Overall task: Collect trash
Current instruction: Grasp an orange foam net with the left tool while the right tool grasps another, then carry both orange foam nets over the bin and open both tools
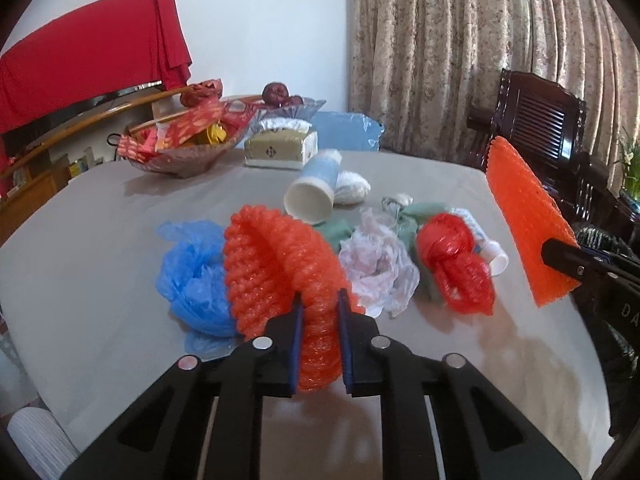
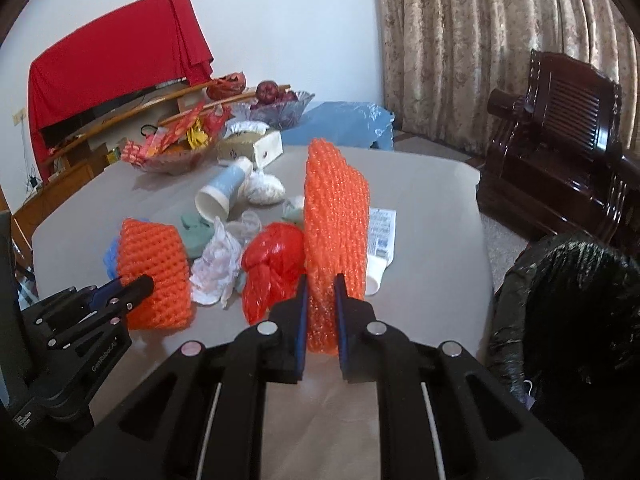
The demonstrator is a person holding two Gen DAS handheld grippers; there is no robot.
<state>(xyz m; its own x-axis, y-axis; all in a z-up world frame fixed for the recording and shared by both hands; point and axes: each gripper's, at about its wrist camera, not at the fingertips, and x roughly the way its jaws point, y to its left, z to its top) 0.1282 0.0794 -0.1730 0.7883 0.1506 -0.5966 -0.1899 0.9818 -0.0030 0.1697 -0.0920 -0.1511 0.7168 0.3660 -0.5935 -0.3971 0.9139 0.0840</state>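
My left gripper (image 1: 319, 308) is shut on an orange foam net (image 1: 276, 264), held over the grey table (image 1: 120, 264); it also shows in the right wrist view (image 2: 154, 276). My right gripper (image 2: 320, 292) is shut on a second orange foam net (image 2: 336, 236), held upright; it shows in the left wrist view (image 1: 528, 220). On the table lie a blue plastic bag (image 1: 192, 268), a crumpled white bag (image 1: 380, 264), a red bag (image 1: 456, 260), a blue paper cup (image 1: 316, 186) on its side and a white tube (image 2: 380, 244).
A black trash bag (image 2: 572, 312) stands open at the table's right edge. At the back are a glass bowl of snacks (image 1: 184, 140), a tissue box (image 1: 282, 148) and a fruit bowl (image 1: 288, 104). A dark wooden chair (image 2: 560, 144) stands right.
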